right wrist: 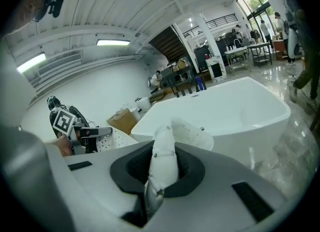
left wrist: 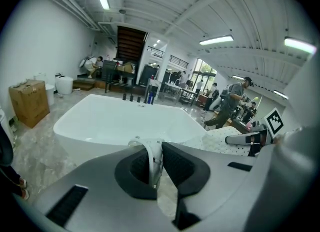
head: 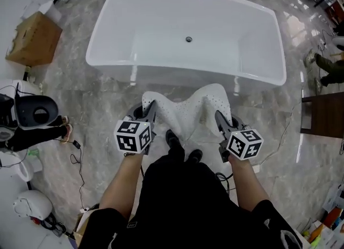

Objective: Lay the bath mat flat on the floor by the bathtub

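A white perforated bath mat (head: 185, 111) hangs in the air between my two grippers, sagging in the middle, just in front of the white bathtub (head: 185, 33). My left gripper (head: 149, 109) is shut on the mat's left corner; that edge (left wrist: 152, 158) shows pinched between the dark pads. My right gripper (head: 221, 118) is shut on the right corner, where a bunched fold of the mat (right wrist: 162, 163) sits in the jaws. The bathtub (left wrist: 120, 121) fills the middle of the left gripper view, and the bathtub (right wrist: 225, 110) lies ahead in the right gripper view. Each gripper view shows the other gripper.
Grey marble floor (head: 80, 94) surrounds the tub. A cardboard box (head: 33, 39) stands at the left, a wooden piece of furniture (head: 325, 114) at the right, and cables (head: 78, 159) lie on the floor at my left. My shoes (head: 183, 146) are below the mat. People stand in the background.
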